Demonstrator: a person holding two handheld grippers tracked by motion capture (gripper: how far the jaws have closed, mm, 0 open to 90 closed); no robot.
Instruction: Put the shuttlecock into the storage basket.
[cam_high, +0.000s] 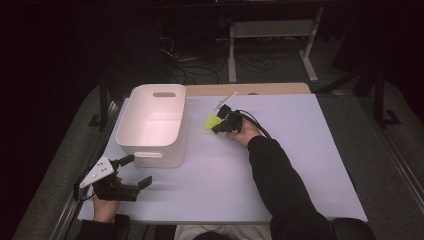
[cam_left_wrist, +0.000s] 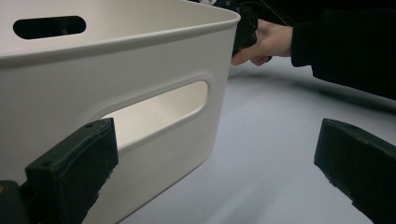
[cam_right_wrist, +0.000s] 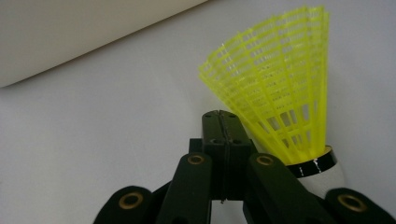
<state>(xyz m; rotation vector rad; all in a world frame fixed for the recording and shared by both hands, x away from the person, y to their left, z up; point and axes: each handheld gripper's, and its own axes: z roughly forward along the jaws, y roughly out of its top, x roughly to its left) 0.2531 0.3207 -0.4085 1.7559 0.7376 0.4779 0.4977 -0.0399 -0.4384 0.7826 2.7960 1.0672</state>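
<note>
While the right gripper (cam_right_wrist: 219, 122) sits pressed together beside the yellow shuttlecock (cam_right_wrist: 280, 93), not pinching it, the left gripper (cam_high: 131, 171) waits spread; binning into the white tub (cam_high: 150, 145) seems undone

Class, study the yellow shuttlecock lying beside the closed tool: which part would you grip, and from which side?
Probably grip the shuttlecock at its white cork base, approaching from the base end with jaws across the black band: the base is solid and rounded, while the flared mesh skirt would likely crush.

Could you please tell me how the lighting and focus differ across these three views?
High view: table lit, surroundings nearly black. Left gripper view: bin evenly bright, near jaws soft and dark. Right gripper view: yellow shuttlecock sharp and vivid, no glare.
</note>
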